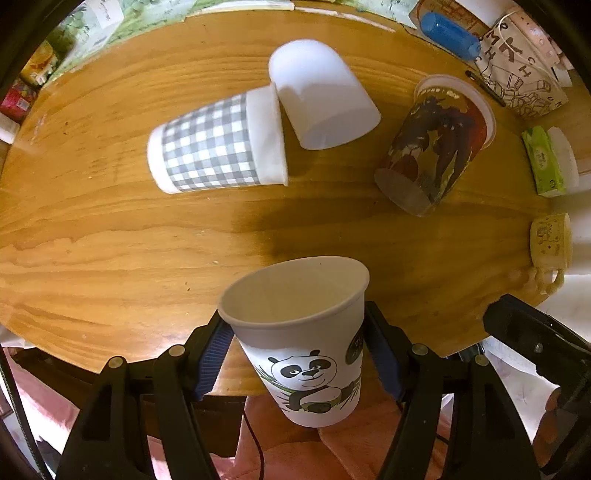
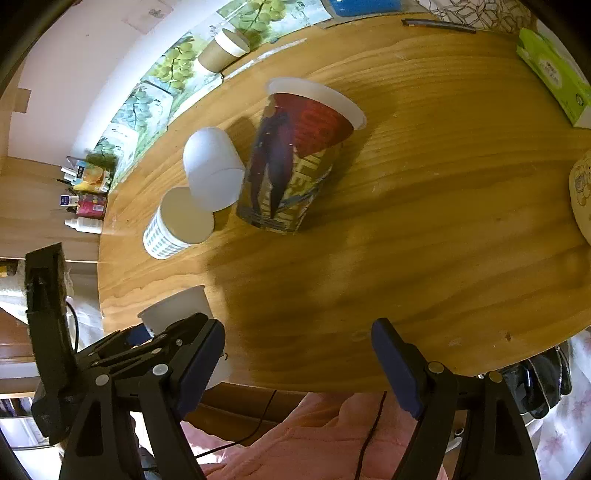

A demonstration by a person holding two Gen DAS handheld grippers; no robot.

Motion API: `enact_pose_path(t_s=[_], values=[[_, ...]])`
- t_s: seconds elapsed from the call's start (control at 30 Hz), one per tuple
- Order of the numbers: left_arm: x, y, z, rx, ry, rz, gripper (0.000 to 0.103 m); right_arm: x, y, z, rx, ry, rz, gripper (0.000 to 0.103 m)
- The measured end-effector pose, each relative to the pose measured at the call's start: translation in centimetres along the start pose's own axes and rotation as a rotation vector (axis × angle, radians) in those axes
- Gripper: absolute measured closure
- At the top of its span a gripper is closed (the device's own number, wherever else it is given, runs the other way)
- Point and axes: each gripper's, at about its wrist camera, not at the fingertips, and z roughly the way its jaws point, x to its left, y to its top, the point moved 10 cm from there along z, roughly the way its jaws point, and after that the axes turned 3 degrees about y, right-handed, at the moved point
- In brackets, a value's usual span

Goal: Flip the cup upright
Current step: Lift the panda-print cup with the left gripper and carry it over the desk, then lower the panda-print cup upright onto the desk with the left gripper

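Observation:
My left gripper [image 1: 295, 343] is shut on a white paper cup with a panda print [image 1: 310, 354], held mouth-up over the near edge of the round wooden table [image 1: 110, 240]. That cup's rim also shows in the right wrist view [image 2: 173, 306], behind the left gripper. My right gripper [image 2: 299, 354] is open and empty above the table's near edge. A grey checked cup [image 1: 214, 144], a plain white cup [image 1: 321, 96] and a dark printed cup [image 1: 436, 144] lie on their sides on the table.
A green tissue pack [image 1: 545, 162], a yellow mug [image 1: 550, 247], a blue object [image 1: 448, 33] and a printed bag [image 1: 524, 70] sit along the right rim. A brown cup [image 2: 223, 50] stands at the far edge. Pink cloth [image 2: 314, 439] lies below the table edge.

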Motion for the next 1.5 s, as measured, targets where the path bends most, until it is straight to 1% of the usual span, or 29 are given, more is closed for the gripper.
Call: enact_pose_path(t_s=[0.5, 0.8, 0.9, 1.0, 1.17, 1.37, 1.5], values=[[-3.0, 2.1, 2.4, 0.04, 0.006, 0.04, 0.029, -1.0, 1.5, 0.1, 0.015, -0.012, 0.009, 0.021], [-4.5, 3.0, 3.4, 0.072, -0.019, 0.039, 0.028, -0.3, 2.3, 0.5, 0.021, -0.012, -0.006, 0.021], [-4.2, 3.0, 3.5, 0.072, -0.032, 0.043, 0.027, -0.1, 2.3, 0.6, 0.021, -0.013, -0.009, 0.021], [-3.2, 3.2, 3.2, 0.046, -0.046, 0.054, 0.027, 0.0, 2.4, 0.7, 0.021, -0.015, -0.011, 0.021], [-3.1, 3.2, 2.3, 0.025, -0.07, 0.067, 0.026, 0.4, 2.2, 0.9, 0.017, -0.024, -0.011, 0.021], [-1.0, 3.0, 0.4, 0.004, -0.082, 0.088, 0.026, 1.2, 2.0, 1.0, 0.004, -0.028, -0.015, 0.021], [0.2, 2.6, -1.3, -0.029, -0.074, 0.132, 0.026, 1.9, 2.0, 0.9, -0.014, -0.025, -0.022, 0.021]])
